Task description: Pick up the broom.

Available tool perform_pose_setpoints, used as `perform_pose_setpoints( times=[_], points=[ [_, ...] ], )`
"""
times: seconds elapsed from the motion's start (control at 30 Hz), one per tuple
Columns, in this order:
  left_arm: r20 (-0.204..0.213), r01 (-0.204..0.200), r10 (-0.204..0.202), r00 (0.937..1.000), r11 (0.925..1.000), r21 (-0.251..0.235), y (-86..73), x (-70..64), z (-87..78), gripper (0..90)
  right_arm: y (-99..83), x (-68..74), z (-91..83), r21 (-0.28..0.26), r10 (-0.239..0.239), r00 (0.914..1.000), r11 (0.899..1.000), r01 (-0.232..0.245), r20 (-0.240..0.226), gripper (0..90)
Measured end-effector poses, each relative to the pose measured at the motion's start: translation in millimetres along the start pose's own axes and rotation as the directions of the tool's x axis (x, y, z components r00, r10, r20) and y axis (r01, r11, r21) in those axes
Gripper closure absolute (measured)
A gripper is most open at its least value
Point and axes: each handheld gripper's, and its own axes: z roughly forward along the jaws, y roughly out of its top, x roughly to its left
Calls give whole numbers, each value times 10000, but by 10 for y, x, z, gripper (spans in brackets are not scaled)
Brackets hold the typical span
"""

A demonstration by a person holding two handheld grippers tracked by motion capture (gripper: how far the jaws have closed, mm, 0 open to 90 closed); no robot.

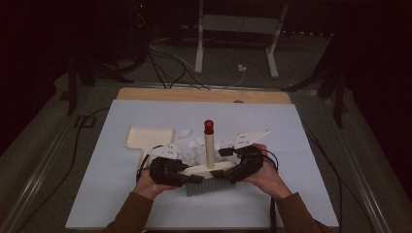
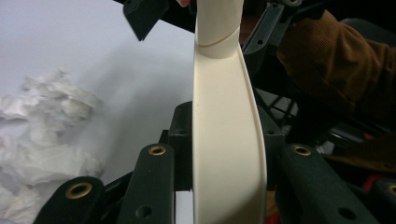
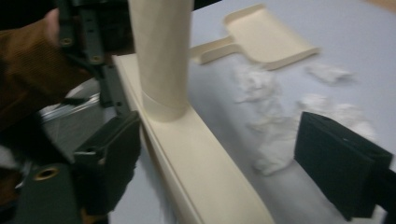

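You are squeezing the brush (image 1: 210, 167) head with your left gripper (image 1: 190, 177), jaws tight on it. Your right gripper (image 1: 219, 173) is sitting wide open around the other end. The brush is standing at 6 o'clock, with paper scraps (image 1: 194, 145) and the dustpan (image 1: 148, 137) toward 11 o'clock.

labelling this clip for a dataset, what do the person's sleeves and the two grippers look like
Both forearms wear brown ribbed sleeves, corduroy by the look of it. The left gripper and right gripper are matte black, built of linked bars with brass-coloured rivets at the joints and blocky flat black fingers. A pale three-cornered plate sits on each, and a dark cable trails back from the right one.
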Motion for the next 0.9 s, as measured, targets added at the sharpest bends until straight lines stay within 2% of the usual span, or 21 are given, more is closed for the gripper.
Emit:
perform_pose_setpoints(
  times=[0.07,0.1,0.17,0.27,0.3,0.33,0.37,0.4,0.5,0.6,0.67,0.7,0.73,0.77,0.8,0.83,0.87,0.9],
  points=[
    [415,-152,152,9990,9999,-11,-14,3,-12,692,11,15,26,305,-222,9987,9993,236,-465,234],
    [415,-152,152,9990,9999,-11,-14,3,-12,692,13,23,37,463,-304,9970,9984,338,-716,251],
    [845,-301,297,9960,9995,42,-14,-9,-21,693,11,34,58,697,-421,9905,9962,515,-1306,311],
    [1009,-344,317,9944,9991,249,-20,-6,-15,693,7,29,86,1015,-365,9714,9929,619,-2348,484],
    [1061,-316,277,9940,9989,355,-22,-5,-10,693,7,29,86,1015,-365,9714,9929,619,-2348,484],
    [1111,-335,286,9934,9985,422,-25,-5,-1,693,5,30,108,1225,-339,9610,9900,699,-2745,565],
    [1156,-323,267,9929,9984,470,-26,-6,4,693,3,32,116,1261,-338,9567,9893,731,-2893,613],
    [1245,-349,283,9918,9981,509,-26,-6,12,693,2,37,129,1314,-359,9485,9880,810,-3149,642],
    [1370,-411,330,9900,9975,572,-29,-6,28,692,5,49,146,1518,-391,9412,9838,950,-3357,671],
    [1356,-377,290,9903,9974,621,-30,-5,47,689,-6,44,144,1600,-405,9410,9821,994,-3360,674],
    [961,-152,116,9953,9992,365,-25,3,63,663,-15,44,132,1562,-389,9494,9835,916,-3118,675],
    [961,-152,116,9953,9992,365,-25,3,63,652,-18,40,123,1579,-275,9538,9844,780,-2993,675],
    [796,-196,173,9967,9994,279,-22,-1,67,652,-18,40,123,1579,-275,9538,9844,780,-2993,675],
    [396,-139,134,9991,9998,139,-15,-18,64,618,-26,32,108,1438,-238,9606,9874,659,-2768,676],
    [187,-179,177,9997,9998,102,-12,-29,52,608,-28,31,102,1439,-166,9615,9879,581,-2742,676],
    [187,-179,177,9997,9998,102,-12,-29,52,586,-28,31,102,1439,-166,9615,9879,581,-2742,676],
    [-311,42,-40,9995,10000,47,-14,-37,11,567,-40,31,85,1355,-157,9686,9895,508,-2480,676],
    [-311,42,-40,9995,10000,47,-14,-37,11,562,-49,25,77,1310,-166,9705,9901,494,-2407,676]
  ],
)
